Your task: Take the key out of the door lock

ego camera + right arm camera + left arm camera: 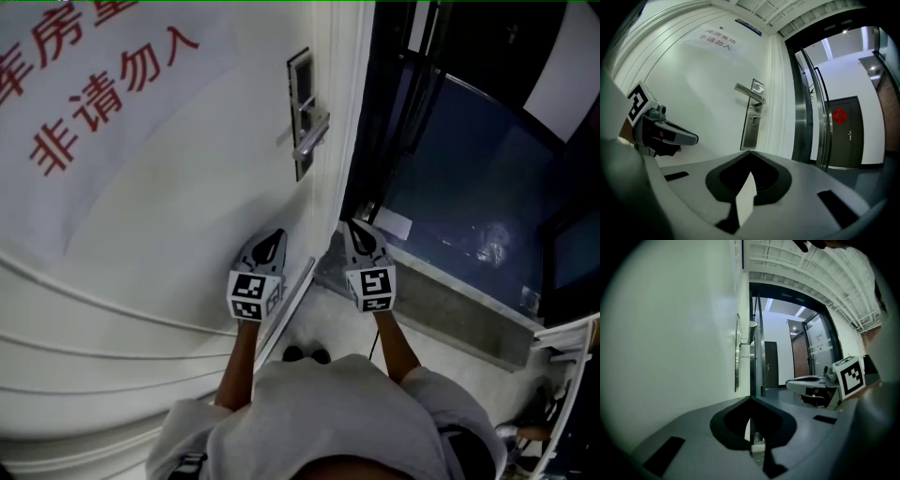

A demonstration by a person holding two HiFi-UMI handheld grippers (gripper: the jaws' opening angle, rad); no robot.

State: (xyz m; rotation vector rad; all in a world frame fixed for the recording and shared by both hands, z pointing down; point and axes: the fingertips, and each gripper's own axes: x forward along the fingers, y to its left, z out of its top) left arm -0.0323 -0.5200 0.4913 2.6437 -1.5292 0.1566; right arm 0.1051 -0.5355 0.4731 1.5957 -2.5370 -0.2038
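Grey on both jaw pairs. Found left gripper (750, 398) (275, 237) closed tip to tip, nothing between; found right gripper (750, 152) (354, 229) likewise shut and empty. Logged both side by side, low before white door (169, 216), well apart from steel lock plate (751, 129) (301, 112). Spotted small stub, likely key (753, 119), in plate under lever handle (749, 91); couldn't confirm at that size. Noted red characters (84, 84) on door.
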